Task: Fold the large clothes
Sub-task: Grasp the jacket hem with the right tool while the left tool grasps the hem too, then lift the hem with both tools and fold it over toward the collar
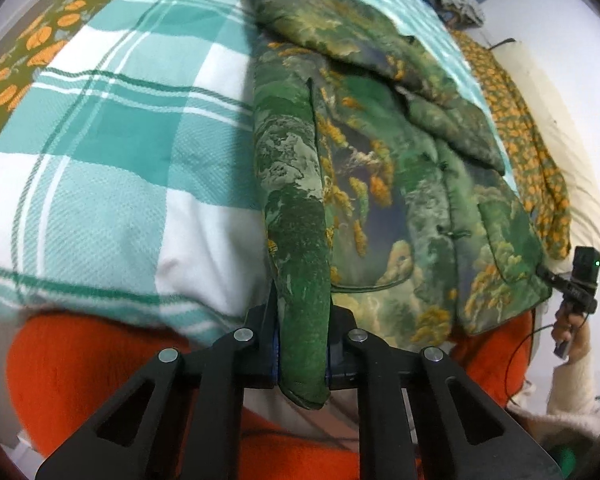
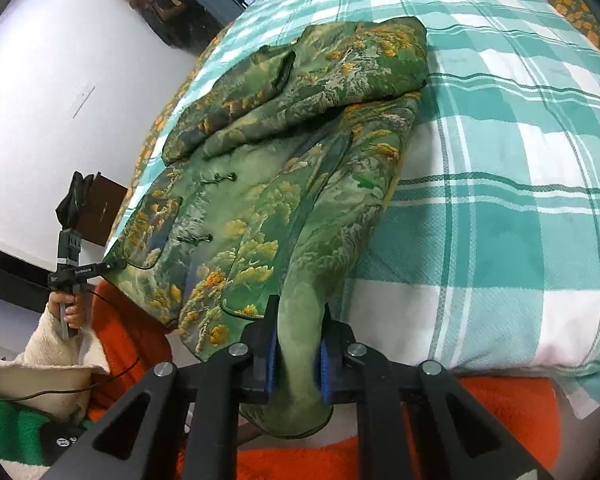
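Observation:
A green padded jacket (image 1: pixel 380 168) with a gold landscape print lies on the bed, sleeves folded across its upper part. My left gripper (image 1: pixel 302 344) is shut on the jacket's hem at its left corner. My right gripper (image 2: pixel 298 344) is shut on the hem at the right corner of the jacket (image 2: pixel 284 160). Each gripper also shows in the other's view, at the opposite hem corner: the right gripper (image 1: pixel 548 274) and the left gripper (image 2: pixel 120 266).
A teal and white checked blanket (image 1: pixel 120 152) covers the bed. An orange blanket (image 1: pixel 80 380) lies at the near edge. An orange-flowered sheet (image 1: pixel 520 128) runs along the side by a white wall (image 2: pixel 60 80). Dark clothes (image 2: pixel 168 4) hang beyond the bed.

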Demonstrator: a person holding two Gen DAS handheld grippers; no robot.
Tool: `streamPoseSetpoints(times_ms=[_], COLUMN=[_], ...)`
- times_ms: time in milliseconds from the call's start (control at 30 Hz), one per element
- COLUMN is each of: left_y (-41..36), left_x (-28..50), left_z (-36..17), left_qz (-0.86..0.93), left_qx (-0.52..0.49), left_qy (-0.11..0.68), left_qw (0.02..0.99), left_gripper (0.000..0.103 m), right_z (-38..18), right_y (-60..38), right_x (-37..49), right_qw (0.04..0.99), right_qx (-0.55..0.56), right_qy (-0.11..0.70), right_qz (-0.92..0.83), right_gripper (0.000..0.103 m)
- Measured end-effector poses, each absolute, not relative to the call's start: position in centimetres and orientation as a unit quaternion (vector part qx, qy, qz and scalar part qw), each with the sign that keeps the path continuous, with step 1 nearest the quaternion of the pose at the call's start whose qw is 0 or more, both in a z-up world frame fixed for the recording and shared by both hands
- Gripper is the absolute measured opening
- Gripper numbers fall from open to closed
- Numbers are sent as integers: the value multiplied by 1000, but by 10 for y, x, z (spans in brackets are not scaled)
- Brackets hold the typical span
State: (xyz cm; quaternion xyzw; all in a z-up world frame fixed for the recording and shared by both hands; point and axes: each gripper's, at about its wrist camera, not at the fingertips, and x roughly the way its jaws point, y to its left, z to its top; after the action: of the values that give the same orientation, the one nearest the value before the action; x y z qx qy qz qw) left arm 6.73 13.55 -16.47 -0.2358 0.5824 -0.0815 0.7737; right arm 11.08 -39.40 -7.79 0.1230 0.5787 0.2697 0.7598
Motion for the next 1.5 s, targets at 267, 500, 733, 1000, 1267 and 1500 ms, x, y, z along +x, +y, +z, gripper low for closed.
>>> streamPoseSetpoints(times_ms=[267,500,733,1000,1267,1500], left_y=[146,162,196,201,211,231], left_x=[9,9,143,241,225,197], left_z=[-123,-67,-85,-156,-130,-123], left_qz=[-103,-112,-89,4,-41,-100], left_qx=[-287,-318,-365,-365,-381,-330], left_qy=[574,515,449,467,435,451], left_qw=[760,788,811,805,815,823], left_gripper=[12,12,11,23,89,100], right_z=[-53,-9,-32,-113,-148,-100], right_y=[-412,-431,-419,-410,-422,-438], right_x=[76,68,190,298,307,299], right_qw=[752,751,782,785,723,762], right_qx=[131,205,235,320,443,394], right_qy=[574,527,489,493,499,469], right_qz=[295,340,305,196,177,211], right_gripper=[14,14,14,16,56,75])
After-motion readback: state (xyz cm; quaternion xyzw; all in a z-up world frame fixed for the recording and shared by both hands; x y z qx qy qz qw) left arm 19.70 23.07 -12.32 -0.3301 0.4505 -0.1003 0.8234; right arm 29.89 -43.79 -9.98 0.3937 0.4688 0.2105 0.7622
